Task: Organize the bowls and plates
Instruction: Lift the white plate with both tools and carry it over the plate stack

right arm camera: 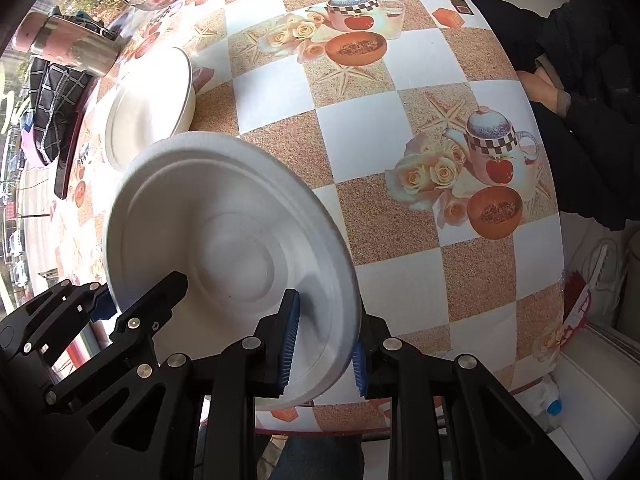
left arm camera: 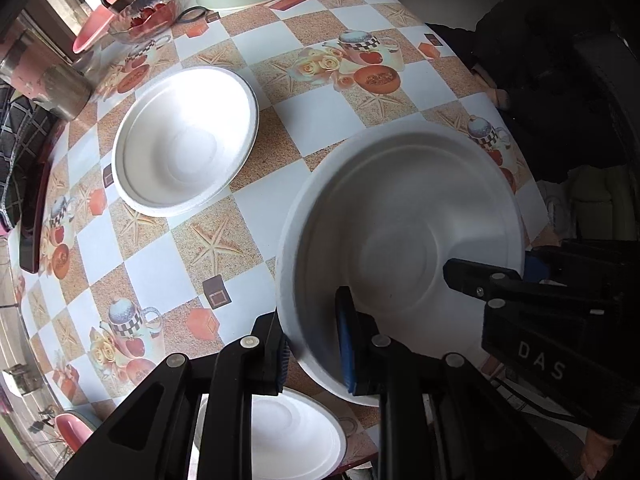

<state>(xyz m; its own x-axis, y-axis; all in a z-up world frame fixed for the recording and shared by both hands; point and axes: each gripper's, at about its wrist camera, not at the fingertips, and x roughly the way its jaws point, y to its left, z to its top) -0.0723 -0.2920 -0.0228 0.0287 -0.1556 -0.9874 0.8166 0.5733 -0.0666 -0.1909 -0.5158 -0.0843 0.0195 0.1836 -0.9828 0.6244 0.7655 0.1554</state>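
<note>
Both tools, left [left arm camera: 314, 354] and right [right arm camera: 326, 344], clamp opposite rims of one white bowl [left arm camera: 400, 232] above the table [left arm camera: 248, 248].

Looked like a home dining area. Round table [right arm camera: 400, 128] covered with checked oilcloth printed with teapots, roses and starfish. Glass dish [left arm camera: 148, 12] of red items near its far edge, metal mug [left arm camera: 66, 92] beside that. Window with street view beyond the table's left side.

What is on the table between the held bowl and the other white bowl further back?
Nothing. In the left wrist view, only bare patterned tablecloth lies between the held bowl and the far bowl; the right wrist view shows them overlapping, so no gap shows there.
</note>
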